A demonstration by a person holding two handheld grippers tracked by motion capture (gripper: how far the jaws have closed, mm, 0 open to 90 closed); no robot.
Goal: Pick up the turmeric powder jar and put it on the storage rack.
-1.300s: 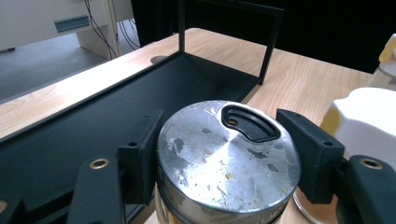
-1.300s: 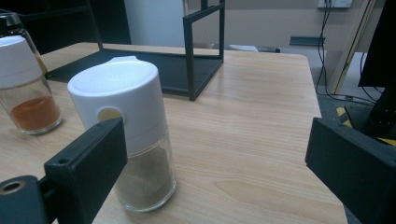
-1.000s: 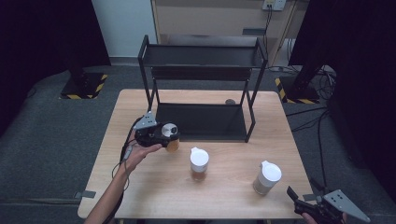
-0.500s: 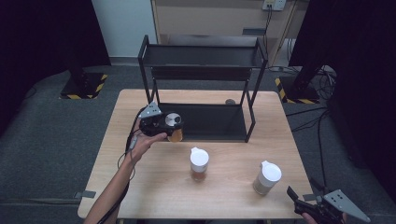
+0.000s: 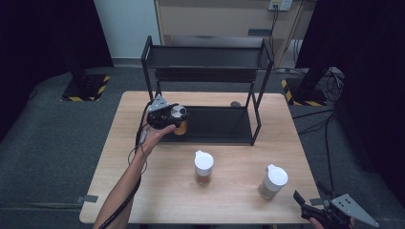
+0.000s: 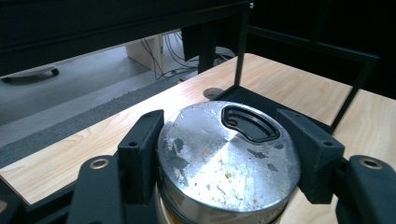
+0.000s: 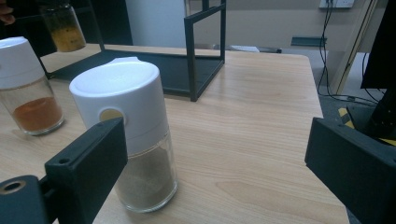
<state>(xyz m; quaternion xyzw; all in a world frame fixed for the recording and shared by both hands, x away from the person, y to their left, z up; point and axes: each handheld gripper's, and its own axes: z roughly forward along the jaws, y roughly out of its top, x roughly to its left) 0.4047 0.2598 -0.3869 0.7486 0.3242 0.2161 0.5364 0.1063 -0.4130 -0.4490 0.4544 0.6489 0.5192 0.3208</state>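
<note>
My left gripper (image 5: 175, 116) is shut on a glass spice jar (image 5: 180, 127) of yellow powder with a worn silver lid (image 6: 228, 158). It holds the jar above the front left corner of the black rack's lower shelf (image 5: 215, 125). In the left gripper view the two pads (image 6: 140, 145) press on the lid's sides. My right gripper (image 5: 310, 195) rests open at the table's near right corner. In the right gripper view its wide jaws frame a white-capped jar of beige powder (image 7: 130, 140), without touching it.
A second white-capped jar (image 5: 204, 167) with orange spice stands mid-table, left of the beige jar (image 5: 272, 181). The two-level black rack (image 5: 210, 57) takes up the back of the wooden table (image 5: 119, 191). A small round grommet (image 5: 235, 104) sits behind the rack.
The left hand has carried the silver-lidded jar away from the near table and slightly right and up, to the rack's front left corner. The right gripper has stayed still.
</note>
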